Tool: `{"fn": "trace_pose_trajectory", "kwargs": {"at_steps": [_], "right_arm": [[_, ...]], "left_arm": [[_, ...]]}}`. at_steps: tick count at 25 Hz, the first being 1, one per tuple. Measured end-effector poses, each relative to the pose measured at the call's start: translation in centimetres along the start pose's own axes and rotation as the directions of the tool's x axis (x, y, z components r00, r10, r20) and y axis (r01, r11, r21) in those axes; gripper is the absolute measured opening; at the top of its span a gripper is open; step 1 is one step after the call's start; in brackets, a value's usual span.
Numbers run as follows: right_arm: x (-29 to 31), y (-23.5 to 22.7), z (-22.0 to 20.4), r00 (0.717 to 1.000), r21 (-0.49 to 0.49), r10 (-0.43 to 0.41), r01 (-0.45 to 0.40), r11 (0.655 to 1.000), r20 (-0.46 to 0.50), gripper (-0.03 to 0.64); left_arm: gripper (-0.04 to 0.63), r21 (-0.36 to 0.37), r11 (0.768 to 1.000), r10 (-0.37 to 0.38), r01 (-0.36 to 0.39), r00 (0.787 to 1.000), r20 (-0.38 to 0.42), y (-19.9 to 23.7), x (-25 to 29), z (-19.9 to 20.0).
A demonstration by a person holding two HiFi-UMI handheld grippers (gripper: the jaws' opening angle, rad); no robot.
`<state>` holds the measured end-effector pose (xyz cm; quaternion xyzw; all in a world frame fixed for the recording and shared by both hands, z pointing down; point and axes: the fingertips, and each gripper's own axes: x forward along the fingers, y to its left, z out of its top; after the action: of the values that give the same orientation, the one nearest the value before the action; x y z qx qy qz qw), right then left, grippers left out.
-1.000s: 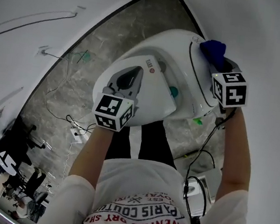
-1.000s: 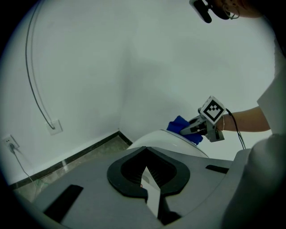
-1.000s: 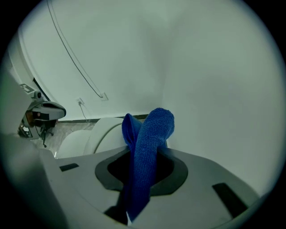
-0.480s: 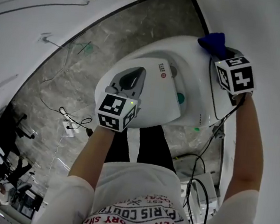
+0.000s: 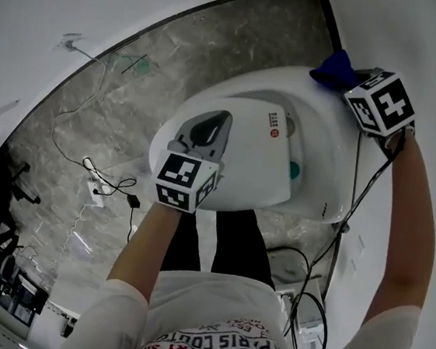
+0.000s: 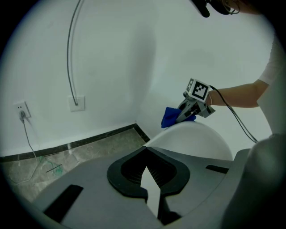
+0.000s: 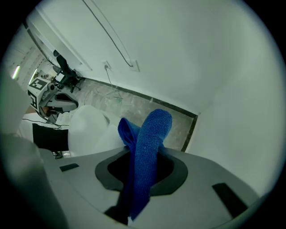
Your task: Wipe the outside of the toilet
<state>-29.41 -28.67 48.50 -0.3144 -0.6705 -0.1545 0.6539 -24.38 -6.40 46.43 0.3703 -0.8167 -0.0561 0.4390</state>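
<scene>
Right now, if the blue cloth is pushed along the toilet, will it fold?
Probably floppy: the blue cloth sits doubled over and creased in the right hand-held gripper. It likely weighs little, since one pinch holds it. Its nubby weave should drag on the smooth toilet, not slide.

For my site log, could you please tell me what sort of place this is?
Likely a toilet corner set up in a lab or workshop: a white toilet, a marbled floor with dark skirting meeting bare white walls, and loose cables across that floor.
</scene>
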Motion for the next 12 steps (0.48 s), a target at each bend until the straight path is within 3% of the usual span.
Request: {"fn": "trace_pose_trajectory", "kwargs": {"at_steps": [7, 12], "right_arm": [[3.9, 0.2, 2.6, 0.990, -0.059, 0.074, -0.082, 0.995, -0.119, 0.075], [7.6, 1.3, 4.0, 0.966, -0.096, 0.117, -0.142, 0.985, -0.231, 0.075]], "left_arm": [[0.006, -0.021, 0.999, 0.036, -0.037, 0.999, -0.006, 4.4, -0.6, -2.0], [0.006, -0.042, 0.997, 0.065, -0.066, 0.998, -0.011, 7.4, -1.2, -3.8]]}}
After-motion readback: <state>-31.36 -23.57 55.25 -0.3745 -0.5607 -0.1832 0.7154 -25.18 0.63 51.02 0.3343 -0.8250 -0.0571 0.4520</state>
